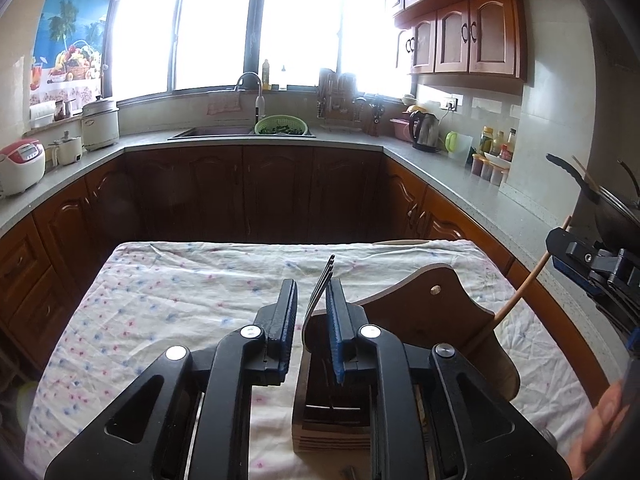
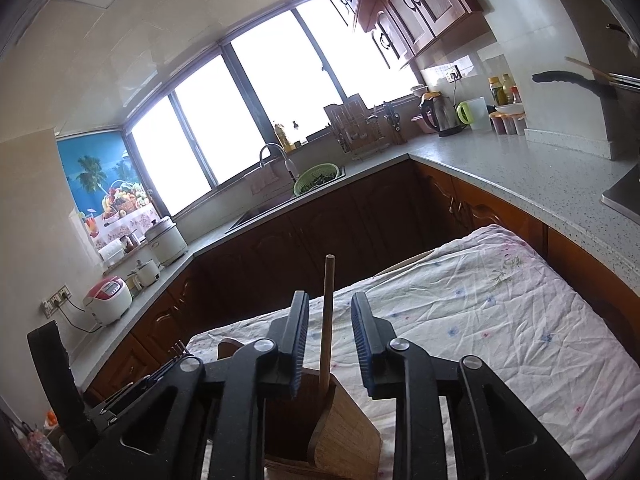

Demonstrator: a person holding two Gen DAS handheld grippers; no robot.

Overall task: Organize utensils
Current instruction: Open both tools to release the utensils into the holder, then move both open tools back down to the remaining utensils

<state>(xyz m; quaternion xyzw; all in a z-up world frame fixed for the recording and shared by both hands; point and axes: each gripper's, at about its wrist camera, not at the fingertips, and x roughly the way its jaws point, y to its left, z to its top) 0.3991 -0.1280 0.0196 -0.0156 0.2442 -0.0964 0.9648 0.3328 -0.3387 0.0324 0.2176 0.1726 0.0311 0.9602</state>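
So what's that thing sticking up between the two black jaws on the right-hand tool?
A wooden stick, standing in the wooden holder below. The open jaws flank it without touching, as the right wrist view shows.

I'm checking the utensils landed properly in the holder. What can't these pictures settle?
- Fork handle: left wrist view, hidden behind the left gripper fingers.
- Wooden stick lower end: right wrist view, hidden inside the wooden holder.
- Holder's base: cut off by both views' bottom edges.

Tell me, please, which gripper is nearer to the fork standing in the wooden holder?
Left. The left gripper has the fork between its open fingers, against one pad. The right gripper is open around the wooden stick, beside it.
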